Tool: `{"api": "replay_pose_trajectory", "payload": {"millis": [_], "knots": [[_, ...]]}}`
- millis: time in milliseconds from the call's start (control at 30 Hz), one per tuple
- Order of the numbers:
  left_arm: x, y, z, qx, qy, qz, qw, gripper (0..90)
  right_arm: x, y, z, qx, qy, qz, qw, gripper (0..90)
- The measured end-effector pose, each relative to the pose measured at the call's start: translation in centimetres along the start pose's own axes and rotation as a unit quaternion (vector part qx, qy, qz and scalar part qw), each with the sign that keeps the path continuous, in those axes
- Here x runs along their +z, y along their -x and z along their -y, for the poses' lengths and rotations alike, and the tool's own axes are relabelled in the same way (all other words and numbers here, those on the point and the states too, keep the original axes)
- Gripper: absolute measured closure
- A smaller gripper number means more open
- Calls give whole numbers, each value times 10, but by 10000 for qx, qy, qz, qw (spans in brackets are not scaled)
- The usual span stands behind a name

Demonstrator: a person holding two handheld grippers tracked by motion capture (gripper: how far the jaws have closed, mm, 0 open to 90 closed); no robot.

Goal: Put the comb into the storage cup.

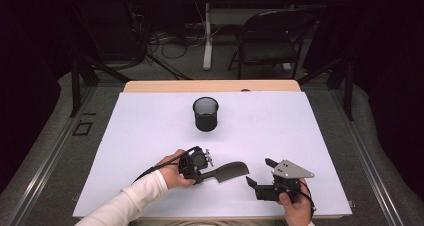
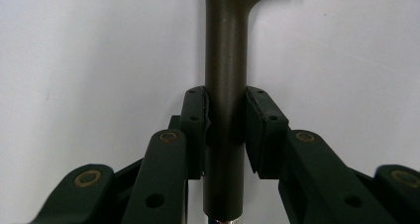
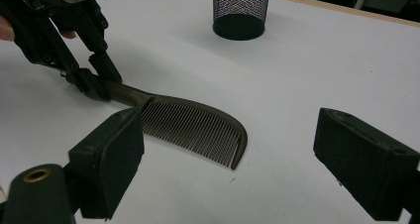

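A dark comb lies flat on the white table sheet, its handle pointing left. My left gripper comes in from the left, and its pads press on both sides of the comb's handle. The right gripper view has the comb with its teeth toward the camera and the left gripper on the handle. My right gripper rests near the table's front edge, right of the comb, jaws wide apart with nothing between them.
A black mesh cup stands upright at the middle of the sheet, beyond the comb; it is also in the right gripper view. A folding chair and cables lie on the floor past the table's far wooden edge.
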State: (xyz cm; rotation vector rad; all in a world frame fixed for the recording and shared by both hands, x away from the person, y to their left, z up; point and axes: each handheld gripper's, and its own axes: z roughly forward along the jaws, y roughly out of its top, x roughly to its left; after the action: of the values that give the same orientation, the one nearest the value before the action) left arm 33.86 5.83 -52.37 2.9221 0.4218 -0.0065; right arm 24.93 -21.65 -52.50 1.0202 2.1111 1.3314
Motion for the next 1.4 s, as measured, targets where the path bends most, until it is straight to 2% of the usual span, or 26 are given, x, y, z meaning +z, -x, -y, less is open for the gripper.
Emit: {"api": "replay_pose_trajectory", "payload": {"millis": [233, 767, 1133, 1400], "knots": [[0, 1, -1, 76, -46, -71, 9999, 723, 0, 0, 0, -1, -2, 0, 10000, 122], [0, 0, -1, 116, -42, -36, 9999, 725, 1, 0, 0, 0, 9, 7, 10000, 122], [-1, 1, -1, 128, 84, -95, 9998, 725, 1, 0, 0, 0, 6, 9, 10000, 122], [-5, 1, 0, 58, 149, -90, 9998, 726, 0, 0, 0, -9, -30, 16, 10000, 122]]}}
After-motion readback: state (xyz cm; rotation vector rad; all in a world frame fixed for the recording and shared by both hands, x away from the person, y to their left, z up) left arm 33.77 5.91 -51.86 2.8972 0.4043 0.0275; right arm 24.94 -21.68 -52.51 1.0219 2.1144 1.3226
